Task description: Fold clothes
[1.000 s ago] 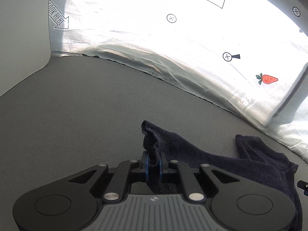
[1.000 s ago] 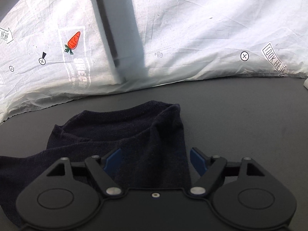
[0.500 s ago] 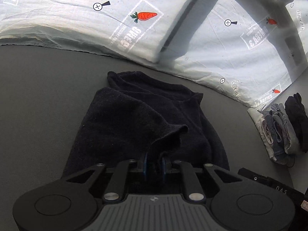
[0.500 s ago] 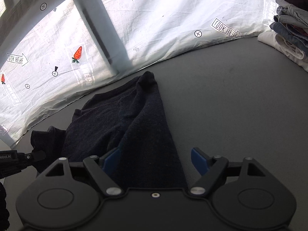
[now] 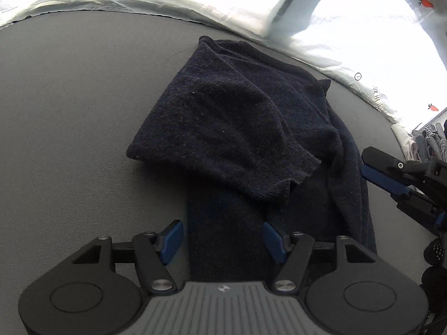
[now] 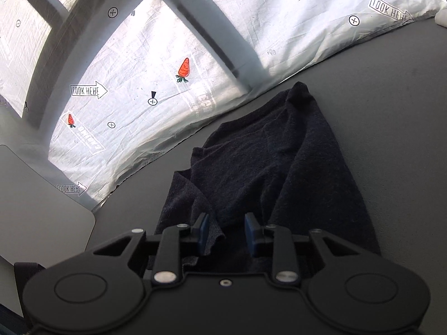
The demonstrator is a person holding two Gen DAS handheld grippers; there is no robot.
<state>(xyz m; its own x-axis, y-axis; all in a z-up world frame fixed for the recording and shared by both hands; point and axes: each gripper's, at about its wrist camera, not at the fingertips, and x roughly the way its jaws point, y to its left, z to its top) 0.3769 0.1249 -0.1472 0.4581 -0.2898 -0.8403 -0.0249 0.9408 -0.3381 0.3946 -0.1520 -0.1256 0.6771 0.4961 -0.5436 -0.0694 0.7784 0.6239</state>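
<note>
A dark navy knit garment point(image 5: 223, 128) lies on the grey table point(image 5: 69, 111), with one flap folded over its body. My left gripper point(image 5: 223, 240) hangs just above the garment's near end. Its jaws are opening, and cloth lies below the gap without the pads pressing on it. In the right wrist view the same garment point(image 6: 273, 162) runs away from my right gripper point(image 6: 226, 233). Those jaws are closing around a raised fold of its near edge, with a gap still showing. The right gripper point(image 5: 382, 184) also shows at the garment's right side in the left wrist view.
A white printed sheet point(image 6: 139, 83) with carrots and arrows rises behind the table. A pile of folded clothes point(image 5: 424, 145) sits at the far right. A light grey board point(image 6: 36, 195) lies to the left of the garment.
The left gripper carried a pinched corner over the garment, let it go and opened; the flap now lies folded. The right gripper's wide jaws have narrowed around the near edge.
</note>
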